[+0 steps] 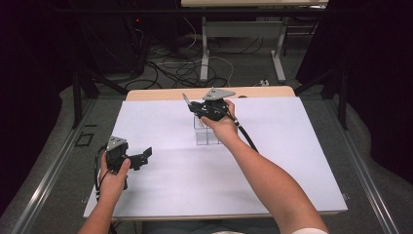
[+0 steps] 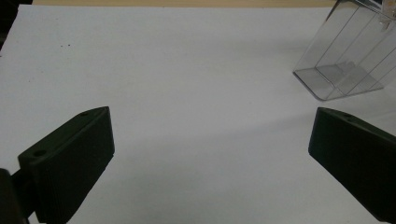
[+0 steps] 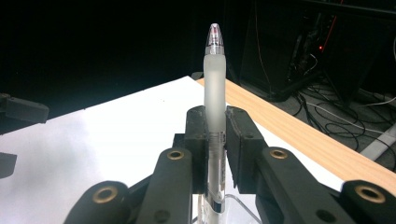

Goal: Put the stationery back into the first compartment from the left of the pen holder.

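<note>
Right gripper [image 3: 215,154] raised over clear holder [image 1: 206,134], clamping pen [image 3: 214,88]; left gripper [image 2: 210,154] low, jaws wide.

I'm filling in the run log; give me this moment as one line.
right gripper: shut on pen, above clear holder | left gripper: open, idle over white sheet

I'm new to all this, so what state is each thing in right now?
Left gripper: open, empty, low over the white sheet.
Right gripper: shut on the pen.
Pen: upright, clamped between the jaws.
Clear holder: standing on the sheet, below the pen.
</note>
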`<action>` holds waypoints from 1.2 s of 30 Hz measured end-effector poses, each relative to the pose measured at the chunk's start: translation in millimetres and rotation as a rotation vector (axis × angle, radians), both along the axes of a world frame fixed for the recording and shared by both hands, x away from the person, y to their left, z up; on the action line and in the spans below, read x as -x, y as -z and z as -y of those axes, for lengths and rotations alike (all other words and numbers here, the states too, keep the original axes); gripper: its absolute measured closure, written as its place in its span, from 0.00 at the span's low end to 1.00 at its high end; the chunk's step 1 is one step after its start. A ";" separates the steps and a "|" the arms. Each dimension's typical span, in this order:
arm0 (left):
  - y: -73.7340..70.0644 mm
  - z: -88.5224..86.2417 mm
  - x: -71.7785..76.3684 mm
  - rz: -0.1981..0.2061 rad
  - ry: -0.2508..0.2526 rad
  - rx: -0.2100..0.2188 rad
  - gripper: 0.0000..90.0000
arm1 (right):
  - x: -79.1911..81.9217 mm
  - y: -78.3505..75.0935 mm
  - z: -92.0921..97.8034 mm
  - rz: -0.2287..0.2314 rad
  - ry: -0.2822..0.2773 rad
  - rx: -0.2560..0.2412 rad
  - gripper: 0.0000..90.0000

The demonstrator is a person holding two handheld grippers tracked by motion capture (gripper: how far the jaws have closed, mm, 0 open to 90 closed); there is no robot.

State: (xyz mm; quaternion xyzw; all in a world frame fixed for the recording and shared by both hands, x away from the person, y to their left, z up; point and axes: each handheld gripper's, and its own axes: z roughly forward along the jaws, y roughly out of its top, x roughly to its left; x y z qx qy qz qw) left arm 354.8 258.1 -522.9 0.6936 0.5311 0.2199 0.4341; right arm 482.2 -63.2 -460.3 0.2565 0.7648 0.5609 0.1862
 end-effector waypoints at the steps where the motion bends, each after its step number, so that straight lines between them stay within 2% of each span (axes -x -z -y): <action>1: 0.0 0.0 0.0 0.000 0.001 -0.001 0.00 | 0.2 0.6 0.2 0.000 0.000 0.002 0.89; 6: -0.9 0.7 0.9 -0.001 0.001 -0.001 0.00 | 1.1 5.2 2.6 -0.015 -0.003 0.013 0.88; 10: -0.5 1.4 2.0 0.001 0.009 -0.010 0.00 | 3.0 8.9 2.5 -0.010 0.003 0.002 0.88; 11: -0.2 1.3 2.3 -0.002 0.009 -0.010 0.00 | 3.8 8.7 3.4 -0.014 0.002 0.018 0.89; 16: -1.9 1.2 2.9 0.001 0.003 -0.002 0.00 | 6.7 13.8 5.4 -0.021 0.013 0.005 0.88; 18: -1.7 2.1 2.2 0.006 0.008 -0.010 0.00 | 7.3 14.5 7.0 -0.028 0.011 0.017 0.88; 20: -1.1 2.8 1.8 0.002 0.011 -0.012 0.00 | 7.4 16.2 7.0 -0.023 0.008 0.004 0.88; 26: -0.1 2.0 1.4 -0.003 0.008 -0.010 0.00 | 8.5 23.3 7.9 -0.044 0.008 0.029 0.88; 33: 0.5 2.7 1.3 -0.008 0.010 -0.008 0.00 | 9.2 26.3 13.6 -0.057 0.018 0.002 0.88; 36: 0.4 2.7 1.3 -0.006 0.010 -0.009 0.00 | 12.5 23.1 18.1 -0.066 0.014 -0.010 0.82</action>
